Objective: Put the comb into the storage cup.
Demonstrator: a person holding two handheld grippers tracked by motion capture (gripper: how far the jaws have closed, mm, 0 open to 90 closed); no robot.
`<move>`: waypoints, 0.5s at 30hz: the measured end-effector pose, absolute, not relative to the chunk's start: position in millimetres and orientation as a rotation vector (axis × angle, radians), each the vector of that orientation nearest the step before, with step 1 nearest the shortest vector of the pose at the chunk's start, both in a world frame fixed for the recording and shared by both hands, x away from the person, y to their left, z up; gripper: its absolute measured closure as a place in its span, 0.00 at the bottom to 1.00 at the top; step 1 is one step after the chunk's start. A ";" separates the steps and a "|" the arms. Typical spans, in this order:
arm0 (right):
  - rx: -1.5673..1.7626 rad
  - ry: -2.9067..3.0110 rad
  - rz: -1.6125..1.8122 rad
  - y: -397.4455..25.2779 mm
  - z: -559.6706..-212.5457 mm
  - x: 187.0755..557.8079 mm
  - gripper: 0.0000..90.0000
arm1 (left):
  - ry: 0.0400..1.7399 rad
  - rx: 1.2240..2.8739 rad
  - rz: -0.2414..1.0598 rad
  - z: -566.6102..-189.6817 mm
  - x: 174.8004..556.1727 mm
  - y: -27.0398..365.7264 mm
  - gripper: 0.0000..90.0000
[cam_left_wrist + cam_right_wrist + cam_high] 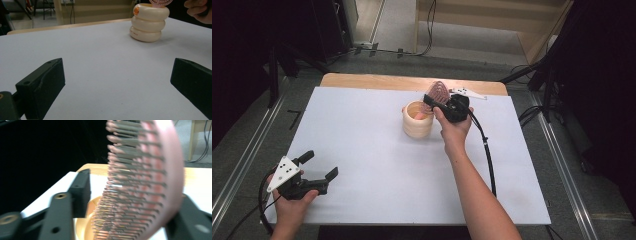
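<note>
Item: pink hairbrush (437, 92), bristled head upright, held over the far rim of the cream ringed holder (417, 120). Its handle is hidden behind the right tool (443, 103) and the hand (453, 127) around it; in the right gripper view the brush head (147, 180) is blurred and cut off at the top edge, with the holder's opening (86, 225) partly visible below it. Whether the brush touches the holder's rim cannot be told.

Right tool: jaws closed on the hairbrush, one jaw on the bristle side, the other behind the back of the head. Forearm stretched forward from the near edge, wrist raised just beside the holder.

Left tool (319, 171): jaws spread wide, nothing between them (bare worktop between the two black jaws in the left gripper view). It rests low near the front left corner of the white worktop (362, 150), well apart from the holder, its hand (292, 207) cut off by the picture's bottom edge.

Holder: stands upright past the middle of the worktop; in the left gripper view (149, 23) three stacked rings show, with an orange mark near the top ring.

Surroundings: black cable (488, 155) trailing from the right tool along the forearm; wooden strip (362, 81) at the worktop's far edge.
</note>
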State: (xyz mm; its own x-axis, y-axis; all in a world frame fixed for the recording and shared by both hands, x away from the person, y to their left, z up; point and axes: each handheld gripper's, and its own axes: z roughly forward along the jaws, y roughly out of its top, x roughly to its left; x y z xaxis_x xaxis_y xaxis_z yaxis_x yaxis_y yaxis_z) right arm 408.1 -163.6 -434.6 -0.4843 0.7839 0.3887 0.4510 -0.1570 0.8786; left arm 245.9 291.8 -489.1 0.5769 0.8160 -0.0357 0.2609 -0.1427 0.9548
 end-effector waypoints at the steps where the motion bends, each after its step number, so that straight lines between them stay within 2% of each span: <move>1: 1.406 1.824 1.695 -164.8 -434.0 408.1 0.41 | 0.904 1.692 0.620 -489.1 245.9 291.7 0.00; 4: 1.408 1.826 1.684 -168.7 -431.8 407.7 0.18 | 0.905 1.693 0.622 -489.2 245.7 291.6 0.00; 6: 1.395 1.833 1.676 -170.8 -430.3 406.3 0.11 | 0.906 1.695 0.622 -489.1 245.7 291.5 0.00; 9: 1.383 1.851 1.641 -172.9 -427.1 404.0 0.07 | 0.903 1.696 0.620 -489.2 245.9 291.4 0.00; 10: 1.382 1.855 1.628 -173.3 -426.0 403.1 0.00 | 0.903 1.696 0.620 -489.1 245.9 291.3 0.00; 15: 1.360 1.862 1.624 -178.2 -422.8 397.2 0.00 | 0.902 1.693 0.621 -489.2 245.7 291.0 0.00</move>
